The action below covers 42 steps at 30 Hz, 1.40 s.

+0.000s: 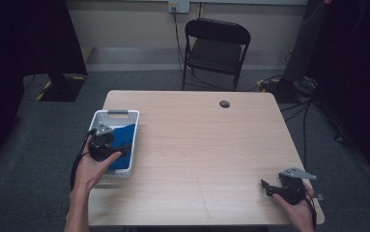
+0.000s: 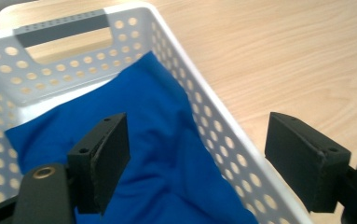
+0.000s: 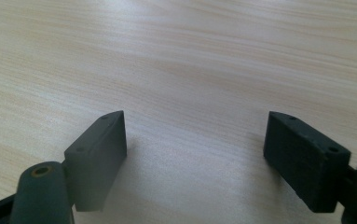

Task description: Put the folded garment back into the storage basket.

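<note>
A blue cloth [image 1: 124,140] lies crumpled inside a white perforated basket [image 1: 115,114] at the table's left side. In the left gripper view the blue cloth [image 2: 162,154] spreads across the basket's floor below the white basket wall [image 2: 209,126]. My left gripper [image 1: 109,145] hovers over the basket with its jaws open; one jaw stands above the cloth, the other outside the basket's right wall, and nothing is held. My right gripper [image 1: 269,187] rests near the table's front right corner, open over bare wood [image 3: 190,74].
The light wooden table [image 1: 206,145] has a small round cable hole [image 1: 224,104] near its far edge. A black folding chair [image 1: 215,48] stands behind the table. Cables lie on the floor at the right.
</note>
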Each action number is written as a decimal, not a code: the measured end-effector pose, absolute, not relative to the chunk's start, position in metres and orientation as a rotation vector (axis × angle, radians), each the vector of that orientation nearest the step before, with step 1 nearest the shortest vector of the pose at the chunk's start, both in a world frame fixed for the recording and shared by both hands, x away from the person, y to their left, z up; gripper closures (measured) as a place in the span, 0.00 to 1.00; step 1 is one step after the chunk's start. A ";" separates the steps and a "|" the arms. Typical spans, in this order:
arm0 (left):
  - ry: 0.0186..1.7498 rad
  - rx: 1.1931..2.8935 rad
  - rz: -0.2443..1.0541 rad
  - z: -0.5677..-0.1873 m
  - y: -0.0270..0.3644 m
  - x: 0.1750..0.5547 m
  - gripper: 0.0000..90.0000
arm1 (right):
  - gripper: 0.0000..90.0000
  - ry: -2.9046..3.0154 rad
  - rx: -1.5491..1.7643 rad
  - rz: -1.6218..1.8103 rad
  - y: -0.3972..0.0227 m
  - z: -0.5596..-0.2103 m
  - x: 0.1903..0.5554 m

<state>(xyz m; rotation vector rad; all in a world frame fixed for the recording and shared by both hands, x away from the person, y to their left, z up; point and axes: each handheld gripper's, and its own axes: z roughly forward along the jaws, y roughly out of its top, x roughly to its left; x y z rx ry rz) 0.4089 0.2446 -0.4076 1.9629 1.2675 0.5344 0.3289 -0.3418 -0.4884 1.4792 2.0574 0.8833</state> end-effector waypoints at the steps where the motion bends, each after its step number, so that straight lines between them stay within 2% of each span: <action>1: 1.261 1.964 0.541 -0.408 0.243 0.407 0.24 | 0.23 2.057 1.479 0.883 -0.342 -0.488 0.329; 5: 1.242 1.962 0.508 -0.407 0.237 0.402 0.21 | 0.23 2.057 1.479 0.883 -0.342 -0.488 0.329; 9: 1.238 1.931 0.545 -0.405 0.230 0.397 0.18 | 0.23 2.057 1.480 0.883 -0.342 -0.488 0.329; 14: 1.197 1.915 0.501 -0.407 0.219 0.388 0.20 | 0.23 2.057 1.480 0.882 -0.342 -0.488 0.329; 16: 1.180 1.961 0.524 -0.408 0.213 0.384 0.21 | 0.23 2.057 1.480 0.882 -0.342 -0.488 0.329; 31: 1.111 1.949 0.576 -0.393 0.185 0.358 0.20 | 0.23 2.056 1.481 0.882 -0.342 -0.488 0.329; 42: 1.088 1.983 0.577 -0.402 0.172 0.339 0.20 | 0.23 2.055 1.481 0.881 -0.342 -0.488 0.329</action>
